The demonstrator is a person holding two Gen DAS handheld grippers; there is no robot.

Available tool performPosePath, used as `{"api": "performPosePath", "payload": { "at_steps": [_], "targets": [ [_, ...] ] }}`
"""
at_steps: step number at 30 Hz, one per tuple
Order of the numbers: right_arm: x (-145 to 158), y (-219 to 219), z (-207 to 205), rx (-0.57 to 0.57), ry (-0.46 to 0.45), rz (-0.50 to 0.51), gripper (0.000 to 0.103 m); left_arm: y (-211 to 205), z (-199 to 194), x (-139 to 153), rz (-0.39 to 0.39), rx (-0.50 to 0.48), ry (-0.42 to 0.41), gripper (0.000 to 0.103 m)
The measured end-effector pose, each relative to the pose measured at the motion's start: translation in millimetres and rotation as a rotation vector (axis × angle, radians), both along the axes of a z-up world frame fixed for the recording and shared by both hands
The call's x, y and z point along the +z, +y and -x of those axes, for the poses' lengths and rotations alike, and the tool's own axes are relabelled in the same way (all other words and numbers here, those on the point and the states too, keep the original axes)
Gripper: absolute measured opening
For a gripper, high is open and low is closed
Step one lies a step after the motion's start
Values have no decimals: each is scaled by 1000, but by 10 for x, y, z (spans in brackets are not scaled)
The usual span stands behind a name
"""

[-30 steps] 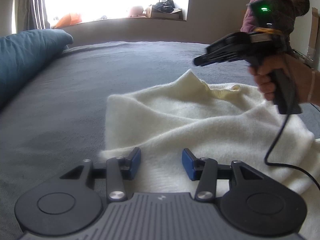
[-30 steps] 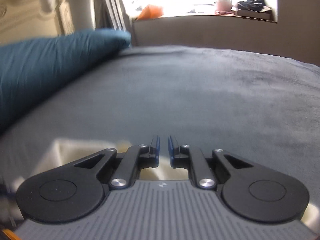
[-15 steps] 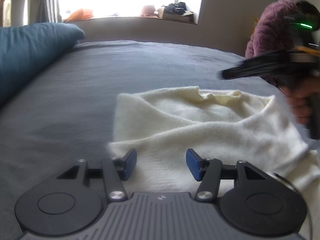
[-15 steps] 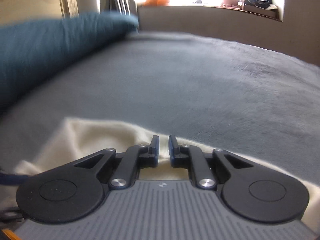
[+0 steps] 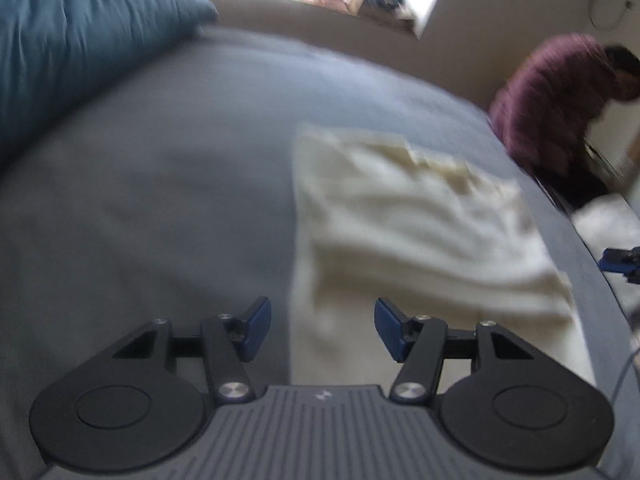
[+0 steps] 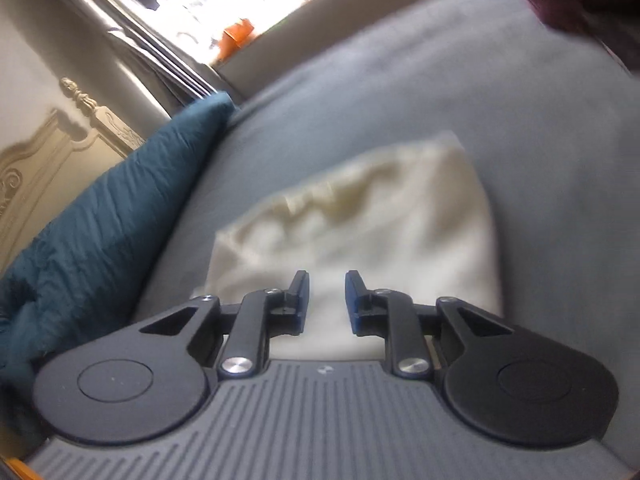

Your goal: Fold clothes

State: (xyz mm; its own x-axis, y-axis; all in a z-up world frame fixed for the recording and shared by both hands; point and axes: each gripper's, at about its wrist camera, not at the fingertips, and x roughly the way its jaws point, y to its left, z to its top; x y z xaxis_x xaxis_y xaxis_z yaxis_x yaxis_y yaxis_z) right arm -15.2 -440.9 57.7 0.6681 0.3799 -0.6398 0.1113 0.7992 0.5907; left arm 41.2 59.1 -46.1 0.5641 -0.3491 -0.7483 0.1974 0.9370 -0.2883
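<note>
Grey bedcover (image 5: pixel 160 200) carried my folded cream sweater (image 5: pixel 400 220) near its right edge; teal pillow (image 6: pixel 100 220) lay left; left gripper (image 5: pixel 322 328) released, right gripper (image 6: pixel 327 300) opening, empty.

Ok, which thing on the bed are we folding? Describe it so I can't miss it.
Start at the grey bed cover, with the teal pillow at its head. The cream knit garment lies flat on the cover: the only pale, folded piece there.
</note>
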Motion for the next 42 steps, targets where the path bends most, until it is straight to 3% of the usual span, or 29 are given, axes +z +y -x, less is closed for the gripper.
{"api": "performPosePath", "payload": {
  "at_steps": [4, 10, 13, 19, 23, 26, 33, 37, 41, 42],
  "targets": [
    [-391, -75, 748, -40, 132, -13, 25, 123, 366, -188, 40, -71, 123, 58],
    [-984, 127, 1337, -48, 233, 3, 26, 221, 725, -626, 193, -32, 269, 50],
    [-1023, 176, 1461, -45, 203, -39, 27, 212, 928, -669, 243, -74, 282, 50],
    [-1114, 133, 1598, 29, 251, -162, 26, 151, 1306, -841, 291, -185, 383, 47],
    [-1265, 73, 1808, 23, 280, -290, 27, 67, 1501, -885, 256, -253, 373, 47],
    [-1408, 110, 1931, 103, 359, -358, 27, 9, 1481, -878, 214, -270, 353, 47],
    [-1301, 161, 1882, 69, 279, -311, 28, 70, 1526, -909, 235, -220, 374, 45],
    [-1384, 444, 1866, 217, 339, -307, 27, 86, 1610, -905, 236, -188, 358, 44],
    [-1319, 665, 1844, 314, 324, -259, 14, 38, 1628, -791, 161, -230, 321, 10],
    [-1273, 670, 1833, 330, 302, -256, 13, 23, 1625, -742, 163, -247, 299, 9]
  ]
}}
